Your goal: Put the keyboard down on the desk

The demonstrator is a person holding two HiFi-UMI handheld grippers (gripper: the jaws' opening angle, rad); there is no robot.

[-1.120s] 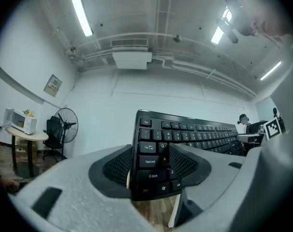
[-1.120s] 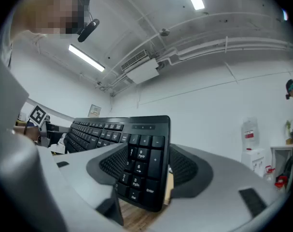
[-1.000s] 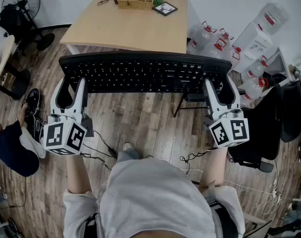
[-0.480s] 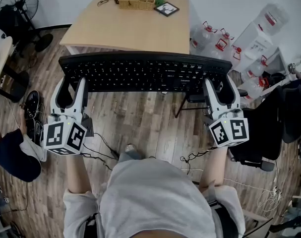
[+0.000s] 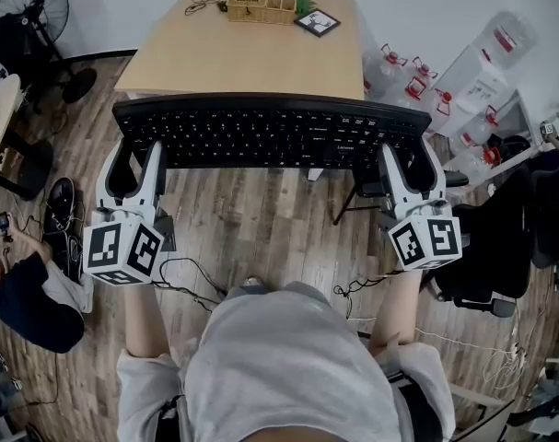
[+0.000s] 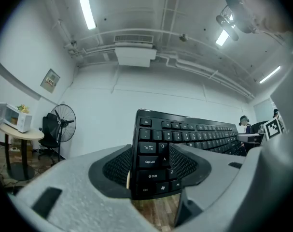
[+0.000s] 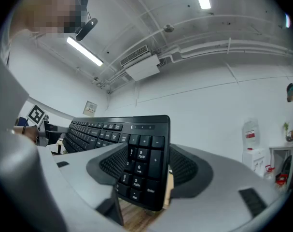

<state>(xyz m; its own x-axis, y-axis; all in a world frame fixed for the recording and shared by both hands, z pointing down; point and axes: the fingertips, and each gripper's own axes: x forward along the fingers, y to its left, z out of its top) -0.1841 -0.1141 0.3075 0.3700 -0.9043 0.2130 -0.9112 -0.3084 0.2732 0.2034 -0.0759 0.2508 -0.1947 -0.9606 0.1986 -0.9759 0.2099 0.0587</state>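
We find the keyboard (image 5: 270, 136) covering the near edge of the counter (image 5: 233, 53) in the head view. Its two ends sit inside the left tongs (image 5: 138, 157) and the right tongs (image 5: 405, 159), partly hidden by them. The contents of the basket (image 5: 262, 8) are too small to tell. A seated person (image 5: 26, 293) is cut off at the left edge.

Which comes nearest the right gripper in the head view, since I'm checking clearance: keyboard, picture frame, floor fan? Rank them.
1. Keyboard, clamped in the right gripper.
2. Picture frame, far right corner of the desk.
3. Floor fan, far left.
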